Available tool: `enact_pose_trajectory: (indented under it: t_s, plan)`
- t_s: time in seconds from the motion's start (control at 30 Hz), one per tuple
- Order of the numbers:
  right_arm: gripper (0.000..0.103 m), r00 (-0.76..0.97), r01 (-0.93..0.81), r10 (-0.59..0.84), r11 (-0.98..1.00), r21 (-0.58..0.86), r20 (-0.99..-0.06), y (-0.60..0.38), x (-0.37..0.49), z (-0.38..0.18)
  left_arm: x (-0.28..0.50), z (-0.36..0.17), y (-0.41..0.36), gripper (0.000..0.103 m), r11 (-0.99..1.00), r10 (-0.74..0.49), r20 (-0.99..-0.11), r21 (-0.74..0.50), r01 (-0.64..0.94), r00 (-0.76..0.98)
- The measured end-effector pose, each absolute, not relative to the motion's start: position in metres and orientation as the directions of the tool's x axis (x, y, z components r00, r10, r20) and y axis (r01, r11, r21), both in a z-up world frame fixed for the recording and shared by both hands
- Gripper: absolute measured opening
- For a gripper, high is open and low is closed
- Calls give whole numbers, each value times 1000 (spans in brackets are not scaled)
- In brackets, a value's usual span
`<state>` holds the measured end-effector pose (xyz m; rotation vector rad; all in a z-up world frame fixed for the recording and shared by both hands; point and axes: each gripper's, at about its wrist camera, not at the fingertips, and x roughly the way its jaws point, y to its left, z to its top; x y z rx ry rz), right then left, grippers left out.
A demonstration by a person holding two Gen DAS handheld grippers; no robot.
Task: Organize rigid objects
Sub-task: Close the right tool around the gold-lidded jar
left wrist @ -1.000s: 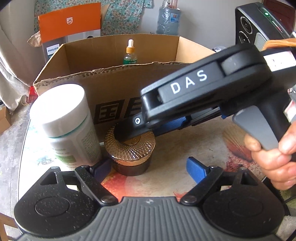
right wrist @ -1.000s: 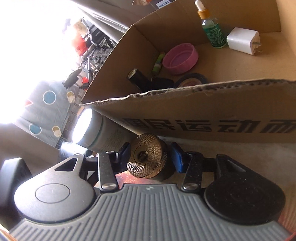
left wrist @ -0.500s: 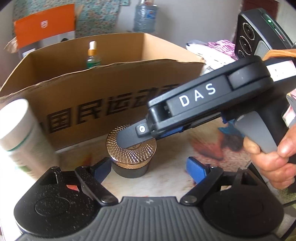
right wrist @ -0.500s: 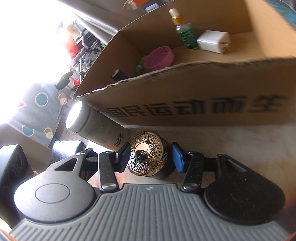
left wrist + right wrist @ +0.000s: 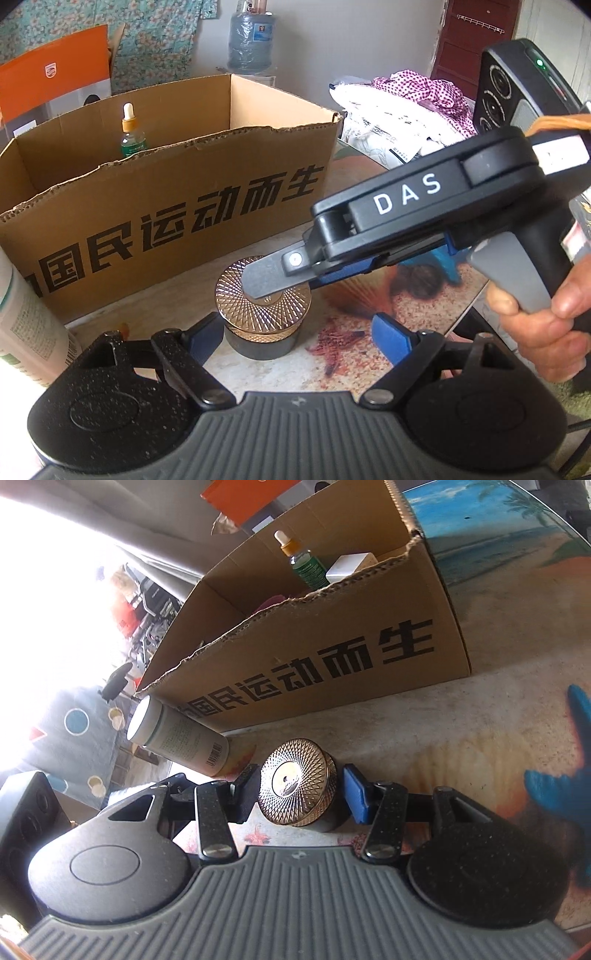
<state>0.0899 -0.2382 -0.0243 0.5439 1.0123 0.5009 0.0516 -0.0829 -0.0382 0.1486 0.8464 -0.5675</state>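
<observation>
White bottle (image 5: 177,738): standing at left of frame, beside the cardboard box (image 5: 332,657).
Left claw (image 5: 291,332): gaping wide, gripping nothing.
Gold-lidded jar (image 5: 295,788): sitting on the tabletop (image 5: 461,731), centre frame.
Right claw (image 5: 301,794): straddling the jar, pads standing slightly off it.

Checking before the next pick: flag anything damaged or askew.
The cardboard box has a ragged, torn front rim. The gold-lidded jar and white bottle stand upright on the table; nothing spilled.

L tongs (image 5: 291,332) wide apart; R tongs (image 5: 301,794) part-open, both angled down.
</observation>
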Motion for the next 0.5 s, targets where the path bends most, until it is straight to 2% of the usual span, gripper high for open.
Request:
enact_pose_trajectory:
  t_s: [0.5]
  plan:
    - [55,473,-124,606,764,633,-639,-244,84,-22,55,-36,-84,88,866,-347,-751,-28,498,561]
